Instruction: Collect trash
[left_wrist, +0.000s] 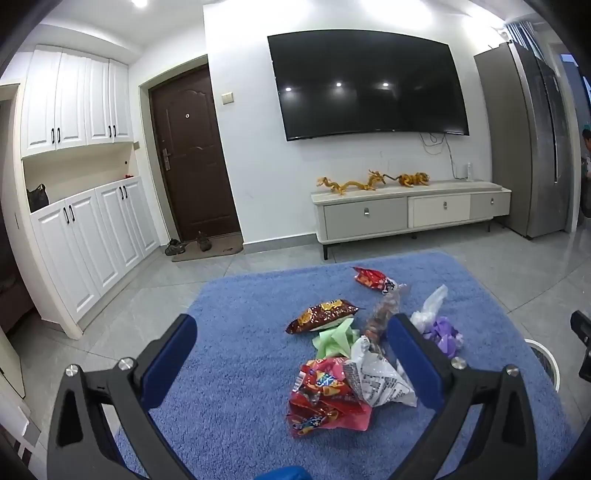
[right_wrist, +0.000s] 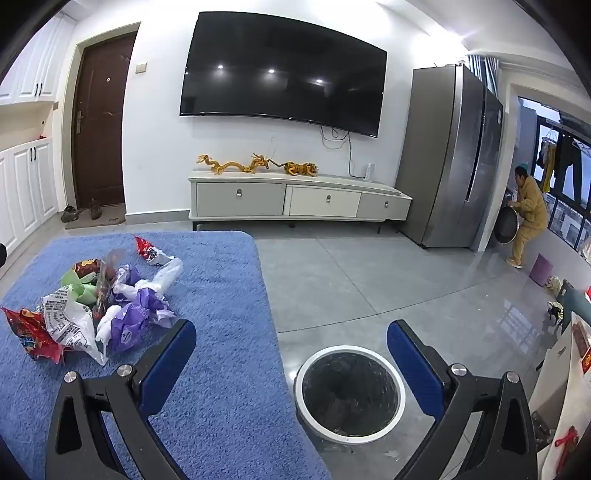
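Observation:
Several pieces of trash lie in a heap on the blue rug: a crumpled red wrapper, a white printed bag, a green paper, a brown snack bag, a purple wrapper and a red packet farther back. My left gripper hangs open above the near side of the heap, nothing between its blue pads. My right gripper is open too, above the rug's right edge. A white-rimmed bin with a dark liner stands on the floor below it. The heap lies to its left.
A low TV cabinet and wall TV stand ahead, a grey fridge at right, white cupboards and a brown door at left. A person crouches far right. Grey tiled floor surrounds the rug.

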